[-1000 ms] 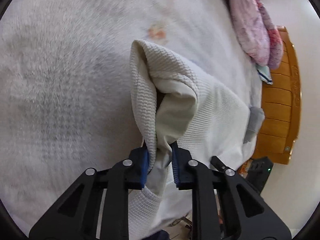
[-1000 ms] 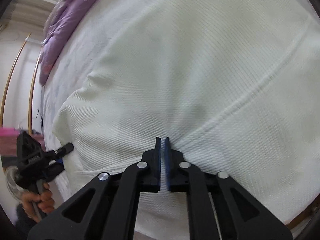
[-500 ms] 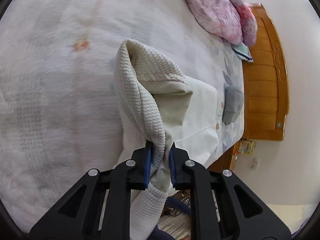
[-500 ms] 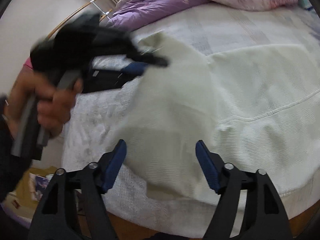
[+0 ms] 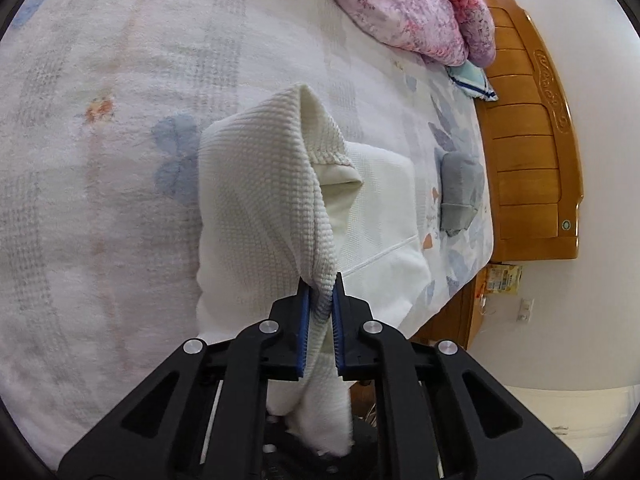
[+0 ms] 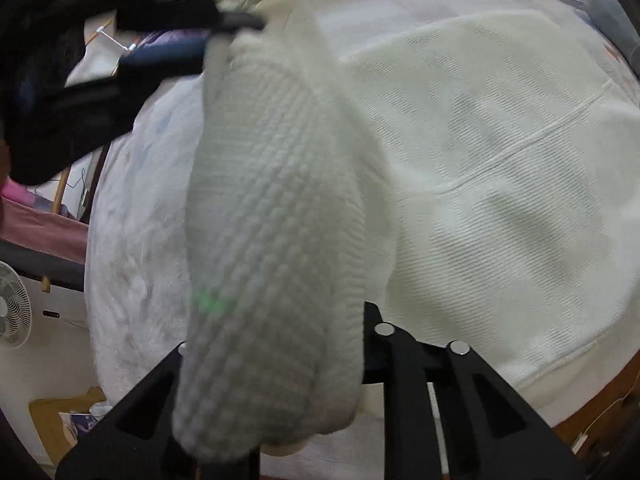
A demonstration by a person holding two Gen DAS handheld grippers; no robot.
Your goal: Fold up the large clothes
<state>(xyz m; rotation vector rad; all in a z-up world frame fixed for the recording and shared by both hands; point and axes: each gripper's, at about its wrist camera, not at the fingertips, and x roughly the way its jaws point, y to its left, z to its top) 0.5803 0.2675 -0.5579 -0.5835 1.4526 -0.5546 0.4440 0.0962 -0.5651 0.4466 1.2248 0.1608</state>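
A large white waffle-knit garment (image 5: pixel 380 216) lies spread on the bed. My left gripper (image 5: pixel 320 300) is shut on its ribbed sleeve (image 5: pixel 260 200) and holds it lifted above the garment's body. In the right wrist view the same sleeve (image 6: pixel 272 240) hangs right in front of the lens and covers my right gripper's fingertips, so I cannot tell how its jaws stand. The left gripper (image 6: pixel 200 36) shows at the upper left there, pinching the sleeve. The garment's body (image 6: pixel 500 160) spreads to the right.
The bed has a pale flowered sheet (image 5: pixel 100 160). A pink-purple quilt (image 5: pixel 400 0) is bunched at the far end. A small grey folded item (image 5: pixel 460 192) lies near the wooden headboard (image 5: pixel 528 152). A fan (image 6: pixel 12 312) stands on the floor at left.
My left gripper has carried the sleeve up and across toward the garment's body. The right gripper opened and let go of the fabric; the sleeve now hangs over it.
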